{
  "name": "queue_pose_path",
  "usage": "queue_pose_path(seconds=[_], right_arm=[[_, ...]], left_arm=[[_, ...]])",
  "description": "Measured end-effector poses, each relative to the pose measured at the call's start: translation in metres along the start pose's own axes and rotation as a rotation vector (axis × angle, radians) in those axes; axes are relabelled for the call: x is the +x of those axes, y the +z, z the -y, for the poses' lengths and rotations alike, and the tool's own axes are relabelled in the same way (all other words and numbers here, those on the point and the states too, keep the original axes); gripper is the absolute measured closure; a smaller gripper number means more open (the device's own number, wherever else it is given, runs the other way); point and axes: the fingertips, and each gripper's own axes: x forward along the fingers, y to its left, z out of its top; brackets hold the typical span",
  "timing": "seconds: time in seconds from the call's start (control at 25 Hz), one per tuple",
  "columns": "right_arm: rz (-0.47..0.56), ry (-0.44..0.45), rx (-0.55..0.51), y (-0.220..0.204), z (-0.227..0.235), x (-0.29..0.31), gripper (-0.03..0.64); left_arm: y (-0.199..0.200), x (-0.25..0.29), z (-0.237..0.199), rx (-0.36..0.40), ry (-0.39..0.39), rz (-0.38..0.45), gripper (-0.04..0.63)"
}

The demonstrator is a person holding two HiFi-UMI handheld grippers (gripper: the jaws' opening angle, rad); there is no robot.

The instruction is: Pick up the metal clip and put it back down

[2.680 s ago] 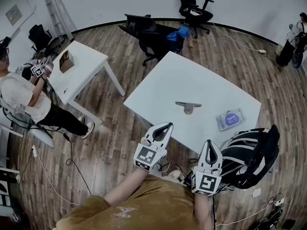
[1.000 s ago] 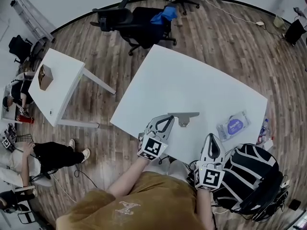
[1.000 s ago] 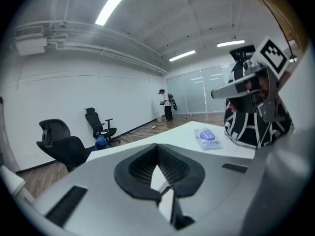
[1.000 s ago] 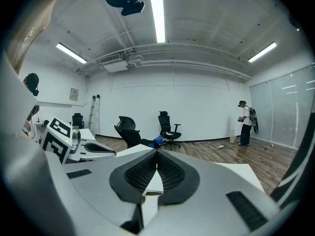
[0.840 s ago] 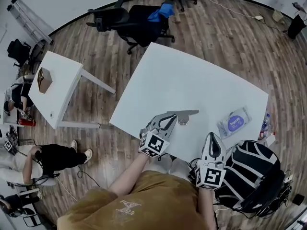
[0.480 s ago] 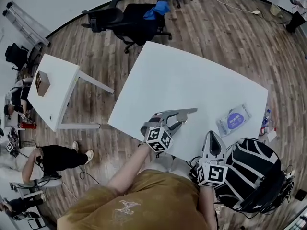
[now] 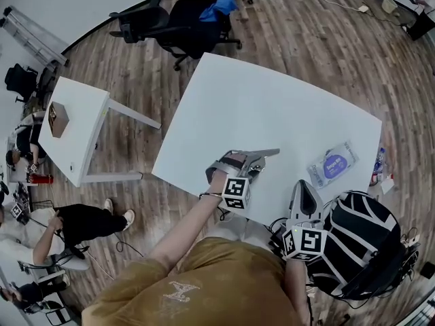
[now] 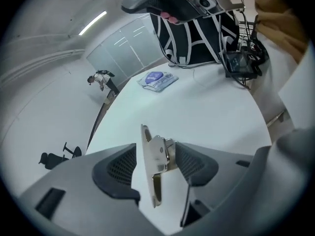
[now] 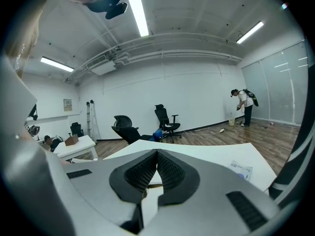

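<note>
Left gripper, a grey two-jaw tool with a marker cube, points steeply down at the white counter close to its near edge. Its jaws have just been opening and now stand wide. Between them is the metal clip, a shiny steel clip with one long flat plate and a short lever. In the left gripper view, the plate is apart from one pad. The lever is very near the other pad, but I see no pressing. The clip looks to rest on the counter.

I judge that the first step, the picking up, is only starting: the gripper is around the clip but does not hold it yet. The next move calls for closing the jaws evenly on the clip's body. The plate is thin and smooth, so it may slide or tip if only one pad meets it. After that comes a short straight lift.

At the same near edge, further right, the right gripper has its jaws pressed together with nothing between them. It takes no part.
</note>
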Motion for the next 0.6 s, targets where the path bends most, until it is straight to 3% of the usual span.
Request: queue_pose_path(seconds=[0.52, 0.6], right_arm=[[-0.018, 0.007, -0.001, -0.005, -0.002, 0.001, 0.611], [-0.018, 0.004, -0.002, -0.005, -0.001, 0.001, 0.611]], left_arm=[[-0.009, 0.020, -0.001, -0.015, 0.051, -0.080, 0.359], [-0.010, 0.023, 0.003, -0.033, 0.044, -0.081, 0.401]])
